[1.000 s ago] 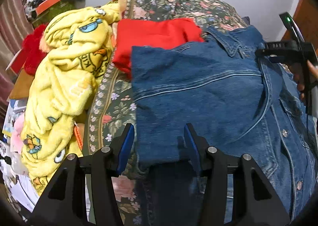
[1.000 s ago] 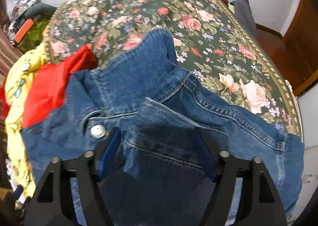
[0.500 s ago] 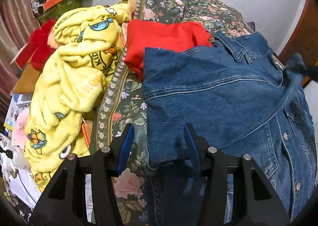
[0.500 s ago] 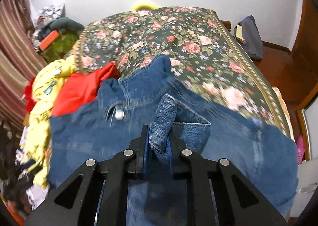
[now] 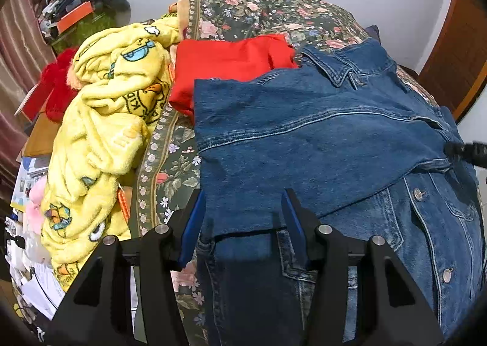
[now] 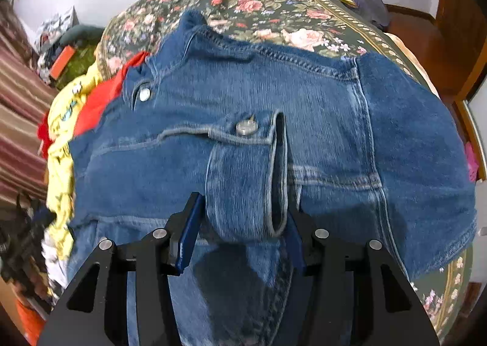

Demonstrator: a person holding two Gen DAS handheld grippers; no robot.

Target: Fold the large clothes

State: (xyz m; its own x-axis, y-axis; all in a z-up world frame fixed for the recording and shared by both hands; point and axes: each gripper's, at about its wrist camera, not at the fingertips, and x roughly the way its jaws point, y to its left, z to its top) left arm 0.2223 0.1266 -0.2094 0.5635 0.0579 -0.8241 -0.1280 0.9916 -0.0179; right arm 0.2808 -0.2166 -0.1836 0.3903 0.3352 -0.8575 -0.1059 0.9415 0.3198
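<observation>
A blue denim jacket (image 5: 319, 139) lies on the floral bedspread (image 5: 170, 175), its left sleeve folded across the body. My left gripper (image 5: 242, 218) is open, its jaws standing either side of the folded sleeve's lower edge. In the right wrist view the jacket (image 6: 304, 108) fills the frame. My right gripper (image 6: 240, 221) is open, and the buttoned sleeve cuff (image 6: 243, 175) lies loosely between its blue pads (image 6: 190, 224). The right gripper's tip shows at the right edge of the left wrist view (image 5: 468, 152).
A red garment (image 5: 225, 62) lies just beyond the jacket. A yellow fleece blanket (image 5: 100, 139) is heaped along the bed's left edge. Clutter and boxes (image 5: 73, 11) sit at the far left. A wooden door (image 5: 456, 50) stands at the right.
My right gripper was shut on the sleeve cuff half a second ago; its jaws have now opened and it has lowered toward the jacket. The left gripper stays open and has barely moved.
</observation>
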